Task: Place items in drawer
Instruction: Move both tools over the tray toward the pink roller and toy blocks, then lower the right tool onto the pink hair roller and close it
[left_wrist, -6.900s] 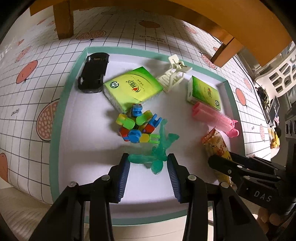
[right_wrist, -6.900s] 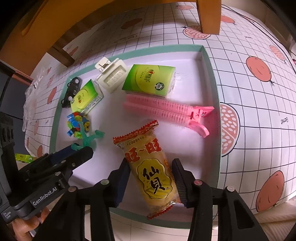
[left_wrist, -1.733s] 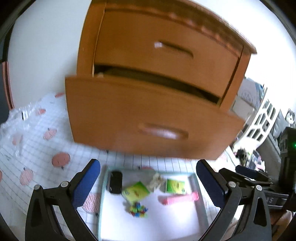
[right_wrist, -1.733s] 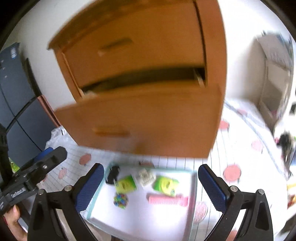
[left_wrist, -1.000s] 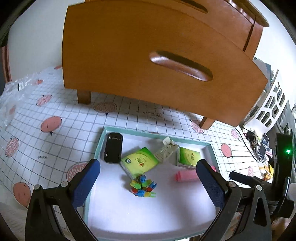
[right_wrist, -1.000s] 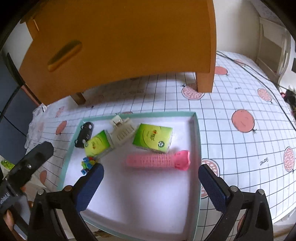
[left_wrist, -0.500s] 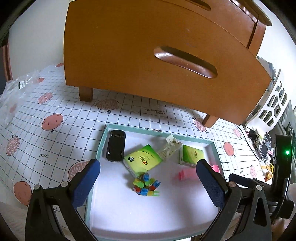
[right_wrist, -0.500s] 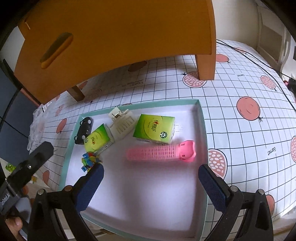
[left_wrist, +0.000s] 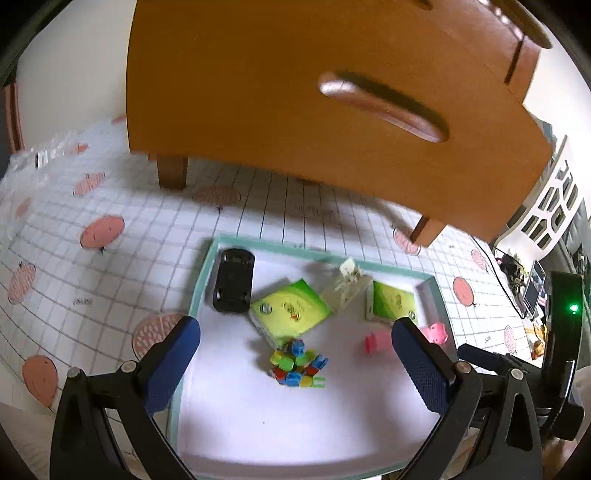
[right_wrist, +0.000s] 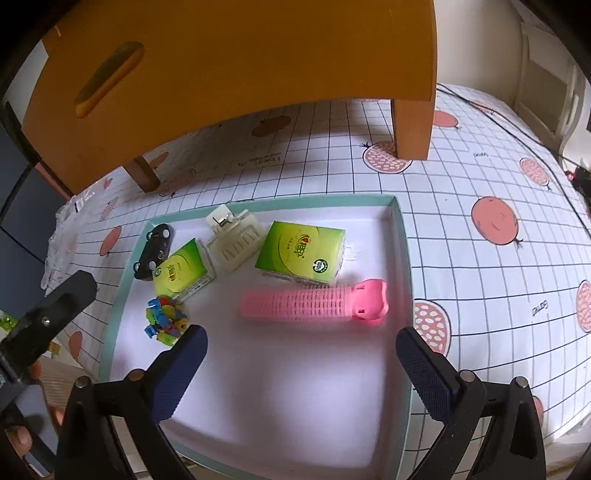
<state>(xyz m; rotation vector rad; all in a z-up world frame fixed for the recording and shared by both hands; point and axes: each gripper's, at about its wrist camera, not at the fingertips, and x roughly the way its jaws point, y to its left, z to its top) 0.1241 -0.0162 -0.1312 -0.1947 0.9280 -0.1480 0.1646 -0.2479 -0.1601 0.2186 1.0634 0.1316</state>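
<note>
Both green tissue packs (right_wrist: 301, 254) (right_wrist: 181, 271) have print too blurry to read. The left gripper (left_wrist: 295, 363) and right gripper (right_wrist: 301, 365) hang over the tray (right_wrist: 404, 295), jaws wide apart, empty. The pink clip (right_wrist: 314, 304) is half hidden in the left view. The drawer (left_wrist: 295, 103) looms above.

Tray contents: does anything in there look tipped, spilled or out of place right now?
Nothing looks spilled or damaged. The black toy car lies on its side against the teal-rimmed tray wall, wheels showing, and the cream hair claw clip rests tilted between the two green tissue packs.
</note>
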